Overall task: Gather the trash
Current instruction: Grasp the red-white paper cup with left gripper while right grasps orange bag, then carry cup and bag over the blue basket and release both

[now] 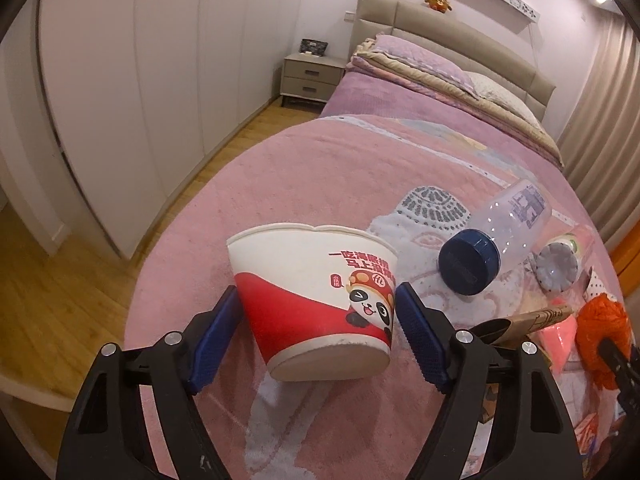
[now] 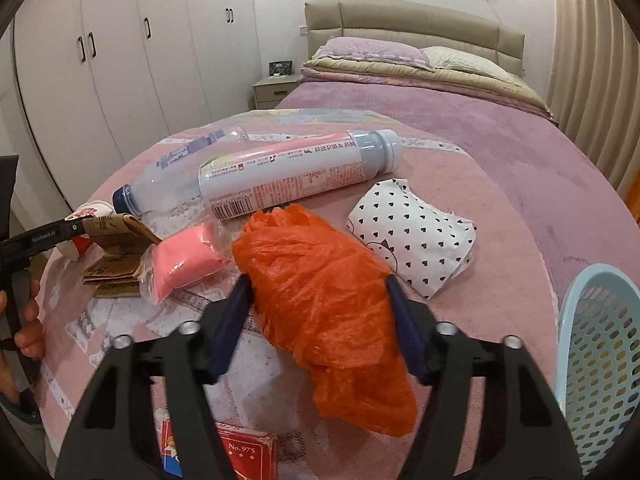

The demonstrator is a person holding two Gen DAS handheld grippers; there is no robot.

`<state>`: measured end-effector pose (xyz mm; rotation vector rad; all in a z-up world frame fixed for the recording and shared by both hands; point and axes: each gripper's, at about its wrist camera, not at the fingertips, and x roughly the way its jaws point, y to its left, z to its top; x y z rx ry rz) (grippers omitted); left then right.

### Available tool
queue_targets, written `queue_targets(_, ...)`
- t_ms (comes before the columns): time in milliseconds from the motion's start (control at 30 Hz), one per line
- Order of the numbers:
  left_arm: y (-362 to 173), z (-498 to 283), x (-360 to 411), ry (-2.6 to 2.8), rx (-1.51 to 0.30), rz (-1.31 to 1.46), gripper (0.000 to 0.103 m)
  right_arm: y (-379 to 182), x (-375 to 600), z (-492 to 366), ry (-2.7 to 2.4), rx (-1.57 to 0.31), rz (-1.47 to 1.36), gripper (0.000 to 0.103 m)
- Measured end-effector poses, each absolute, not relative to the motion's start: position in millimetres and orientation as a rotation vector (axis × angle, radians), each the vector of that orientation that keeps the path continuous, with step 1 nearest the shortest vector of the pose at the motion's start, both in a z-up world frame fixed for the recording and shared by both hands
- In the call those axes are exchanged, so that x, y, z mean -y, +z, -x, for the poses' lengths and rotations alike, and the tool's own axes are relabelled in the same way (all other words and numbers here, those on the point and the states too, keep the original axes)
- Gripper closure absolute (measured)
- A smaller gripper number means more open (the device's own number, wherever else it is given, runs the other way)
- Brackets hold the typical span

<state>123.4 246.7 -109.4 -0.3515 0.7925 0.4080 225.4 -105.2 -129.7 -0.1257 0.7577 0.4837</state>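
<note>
My left gripper (image 1: 317, 308) is shut on a red and white paper cup (image 1: 316, 296) with a panda print, held tilted above the pink blanket (image 1: 320, 184). The cup also shows in the right wrist view (image 2: 86, 224). My right gripper (image 2: 318, 304) is shut on a crumpled orange plastic bag (image 2: 332, 304) and holds it above the blanket. The bag also shows in the left wrist view (image 1: 600, 328).
On the blanket lie a clear bottle with a blue cap (image 2: 176, 176), a grey and pink bottle (image 2: 296, 172), a heart-print paper bag (image 2: 416, 236), a pink packet (image 2: 184, 264), brown cardboard (image 2: 114, 256) and a red card box (image 2: 248, 456). A light blue basket (image 2: 600, 360) stands at right.
</note>
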Motion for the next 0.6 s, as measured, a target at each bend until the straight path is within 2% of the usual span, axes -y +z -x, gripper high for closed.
queue_targets(33, -108, -123, -244, 0.414, -0.789, 0.342, 0.028, -130, 104, -226, 0.487, -0.763, 0.127, 0.054)
queue_targets(200, -92, -107, -232, 0.428, -0.71, 0.31, 0.029, -127, 105, -220, 0.485, -0.721, 0.131, 0.064)
queue_targets(400, -55, -81, -212, 0.381, -0.598, 0.277, 0.029, -113, 117, -202, 0.513, -0.6, 0.096, 0.065)
queue_targets(600, -23, -66, -163, 0.225, -0.508, 0.256, 0.029, -98, 141, -192, 0.459, -0.583, 0.023, 0.065)
